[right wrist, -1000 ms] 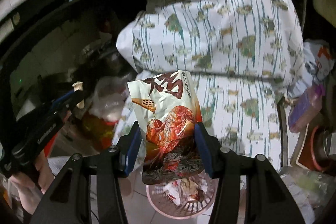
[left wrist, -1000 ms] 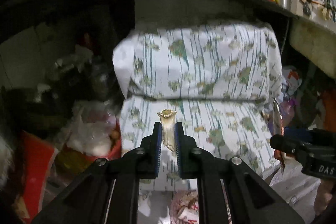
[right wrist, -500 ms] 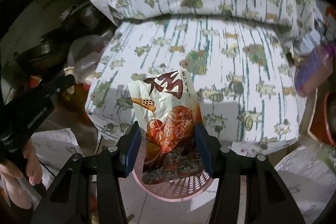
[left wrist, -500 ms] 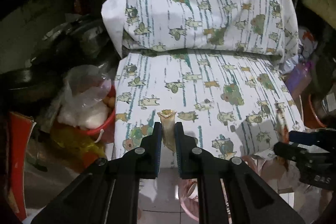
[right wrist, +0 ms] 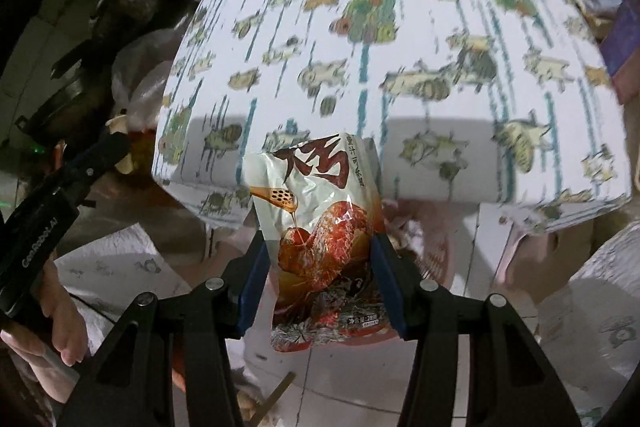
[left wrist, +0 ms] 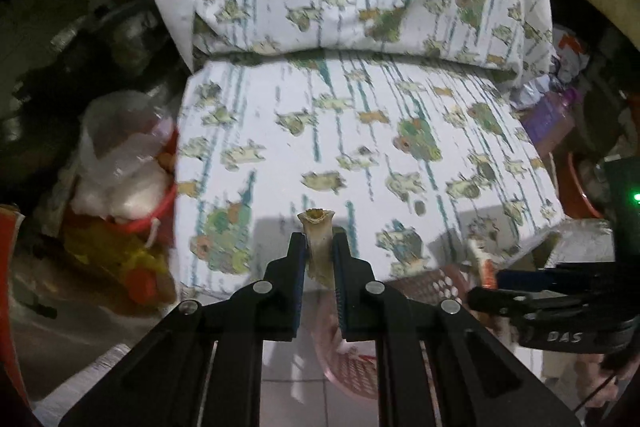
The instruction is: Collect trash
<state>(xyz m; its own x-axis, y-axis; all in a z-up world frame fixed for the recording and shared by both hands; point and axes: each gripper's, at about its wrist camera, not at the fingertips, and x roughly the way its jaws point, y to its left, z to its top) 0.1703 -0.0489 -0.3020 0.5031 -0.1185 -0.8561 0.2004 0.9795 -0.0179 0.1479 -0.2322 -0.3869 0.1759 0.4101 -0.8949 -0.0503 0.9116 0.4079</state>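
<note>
The left gripper [left wrist: 318, 255] has its blue-padded fingers closed tight on a small pale scrap of trash [left wrist: 317, 243], a crumpled beige piece with a frayed yellowish top that stands upright above the finger tips. It hangs just in front of the front edge of the patterned cushion [left wrist: 360, 155], a white fabric block printed with green and orange animals and teal stripes, and a second cushion of the same cloth is stacked behind it. Below that front edge sits a pink perforated basket [left wrist: 424, 291] on the tiled floor. The right gripper [right wrist: 320, 267] clamps a snack packet [right wrist: 320, 231] between its fingers, which stand fairly wide apart against the packet's two sides; the packet is white and red with a large dark red Chinese character at the top, a honey-dipper drawing, a picture of glazed red meat, and a small label near the bottom that reads "28" with characters too small to make out. It too hangs just in front of the cushion's edge, over the basket's rim [right wrist: 436, 251]. In the left wrist view the right gripper's body shows the letters "DAS" beside a green light; in the right wrist view the left gripper's body reads "GenRobot.AI". Left of the cushion lies a clear plastic bag [left wrist: 120, 155] in a red bucket [left wrist: 140, 223].
</note>
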